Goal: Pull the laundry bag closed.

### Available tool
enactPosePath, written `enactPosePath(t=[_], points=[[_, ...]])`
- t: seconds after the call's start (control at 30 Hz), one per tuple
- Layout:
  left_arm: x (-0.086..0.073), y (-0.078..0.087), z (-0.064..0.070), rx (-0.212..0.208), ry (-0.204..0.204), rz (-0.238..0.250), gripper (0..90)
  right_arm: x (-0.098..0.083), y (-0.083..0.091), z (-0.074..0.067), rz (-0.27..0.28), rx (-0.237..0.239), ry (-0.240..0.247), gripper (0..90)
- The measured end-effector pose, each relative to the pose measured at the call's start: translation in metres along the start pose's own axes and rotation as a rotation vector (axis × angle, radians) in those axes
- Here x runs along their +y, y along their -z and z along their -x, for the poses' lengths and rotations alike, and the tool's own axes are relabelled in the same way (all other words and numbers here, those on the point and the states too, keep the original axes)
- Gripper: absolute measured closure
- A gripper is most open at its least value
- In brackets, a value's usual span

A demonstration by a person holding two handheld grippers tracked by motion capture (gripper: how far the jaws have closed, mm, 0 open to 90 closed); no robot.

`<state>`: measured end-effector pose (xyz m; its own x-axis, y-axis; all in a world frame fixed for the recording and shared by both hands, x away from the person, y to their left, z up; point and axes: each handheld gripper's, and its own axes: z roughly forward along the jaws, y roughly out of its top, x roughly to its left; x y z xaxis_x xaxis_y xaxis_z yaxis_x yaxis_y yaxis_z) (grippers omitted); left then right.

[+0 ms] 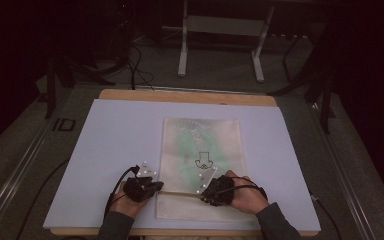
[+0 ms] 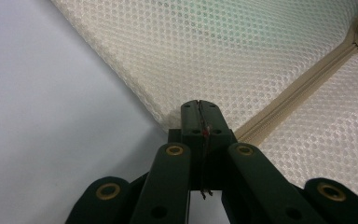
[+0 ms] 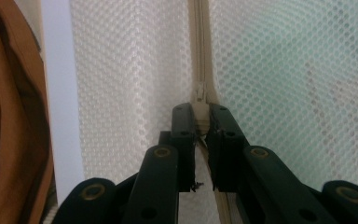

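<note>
Left tongs [image 1: 156, 188] at left edge of mesh bag [image 1: 202, 145], clenched on bag's corner fabric where zipper [image 2: 303, 88] ends; jaws pressed together in left gripper view. Bag lies flat on white surface [image 1: 115, 150], near its front edge, greenish content showing through mesh. Zipper runs across bag's near end between both tongs. Right tongs [image 1: 203, 192] clamped on zipper slider [image 3: 200, 100], slider pinched between jaw tips in right gripper view. Both hands rest on surface.
</note>
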<state>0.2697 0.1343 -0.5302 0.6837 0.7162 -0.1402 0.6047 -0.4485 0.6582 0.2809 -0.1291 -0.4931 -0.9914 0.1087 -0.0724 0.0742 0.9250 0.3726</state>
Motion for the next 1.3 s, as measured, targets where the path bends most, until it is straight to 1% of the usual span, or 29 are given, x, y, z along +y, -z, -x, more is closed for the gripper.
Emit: enactPosePath(t=[0.23, 0.3, 0.37, 0.4, 0.6, 0.7, 0.87, 0.97, 1.03, 1.17, 1.23, 1.3], points=[[0.000, 0.000, 0.000, 0.000, 0.001, 0.001, 89.6, -0.005, 0.004, 0.001, 0.004, -0.002, -0.004, 82.2], [0.000, 0.000, 0.000, 0.000, 0.000, 0.000, 89.6, -0.007, 0.005, 0.000, 0.006, -0.003, -0.016, 82.2], [0.000, 0.000, 0.000, 0.000, 0.001, 0.000, 89.6, -0.008, 0.006, 0.001, 0.009, -0.001, -0.013, 82.2], [0.000, 0.000, 0.000, 0.000, 0.000, 0.000, 89.6, -0.008, 0.006, 0.001, 0.001, -0.005, -0.010, 82.2], [0.000, 0.000, 0.000, 0.000, 0.000, 0.001, 89.6, -0.010, 0.007, 0.001, 0.002, 0.001, -0.012, 82.2], [0.000, 0.000, 0.000, -0.001, 0.000, 0.001, 89.6, -0.011, 0.008, 0.002, 0.012, 0.002, -0.016, 82.2], [0.000, 0.000, 0.000, 0.000, 0.001, 0.001, 89.6, -0.018, 0.012, 0.002, 0.005, -0.005, -0.026, 82.2], [0.000, 0.000, 0.000, 0.000, 0.001, 0.001, 89.6, -0.019, 0.013, 0.002, 0.009, -0.002, -0.029, 82.2], [0.000, 0.000, 0.000, 0.000, 0.000, 0.001, 89.6, -0.021, 0.014, 0.002, 0.001, -0.005, -0.033, 82.2], [0.000, 0.000, 0.000, -0.001, 0.001, 0.001, 89.6, -0.022, 0.014, 0.003, -0.002, -0.008, -0.027, 82.2], [0.000, 0.000, 0.000, -0.001, 0.001, 0.001, 89.6, -0.023, 0.014, 0.003, 0.006, -0.006, -0.033, 82.2], [0.000, 0.000, 0.000, -0.001, 0.001, 0.001, 89.6, -0.025, 0.015, 0.003, -0.001, -0.009, -0.034, 82.2]])
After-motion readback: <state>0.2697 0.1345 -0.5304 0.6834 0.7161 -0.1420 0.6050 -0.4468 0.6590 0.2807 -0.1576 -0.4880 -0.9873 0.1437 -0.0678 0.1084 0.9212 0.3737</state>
